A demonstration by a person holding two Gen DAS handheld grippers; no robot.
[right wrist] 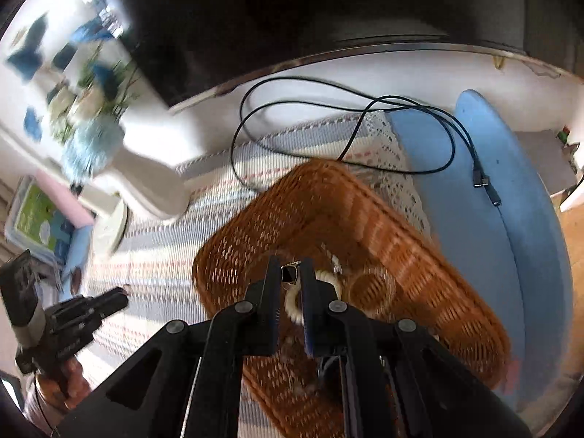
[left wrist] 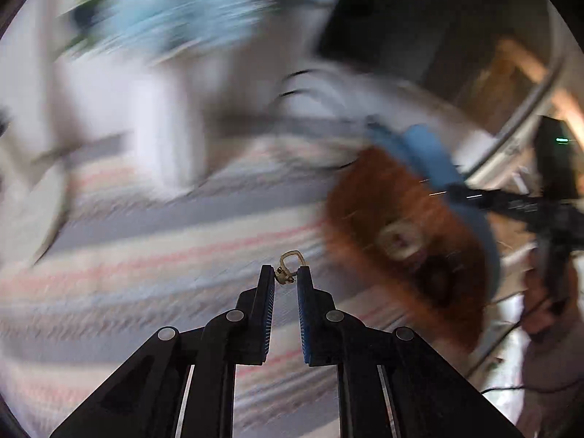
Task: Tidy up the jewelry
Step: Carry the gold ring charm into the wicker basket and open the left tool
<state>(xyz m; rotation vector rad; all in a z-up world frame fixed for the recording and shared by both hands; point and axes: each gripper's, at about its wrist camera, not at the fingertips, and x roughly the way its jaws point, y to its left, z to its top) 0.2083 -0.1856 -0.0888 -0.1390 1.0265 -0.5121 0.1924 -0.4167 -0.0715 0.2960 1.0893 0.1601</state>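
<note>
My left gripper [left wrist: 285, 275] is shut on a small gold earring [left wrist: 288, 268] whose loop sticks up past the fingertips; it hangs over the striped cloth [left wrist: 153, 255]. The brown wicker basket [left wrist: 405, 241] lies blurred to its right. In the right wrist view my right gripper [right wrist: 291, 268] is shut on a gold ring with a dark stone [right wrist: 290, 273], held above the wicker basket [right wrist: 328, 211]. A white bangle [right wrist: 292, 304] and other pieces lie in the basket below. The left gripper [right wrist: 109, 299] shows at the lower left, held by a hand [right wrist: 69, 379].
A black cable [right wrist: 346, 124] loops over the striped cloth [right wrist: 153, 241] and a blue mat [right wrist: 456, 189]. A white vase [right wrist: 146, 182] with blue flowers lies blurred at the left, beside a white dish [right wrist: 109, 230]. The table edge [right wrist: 365, 54] runs behind.
</note>
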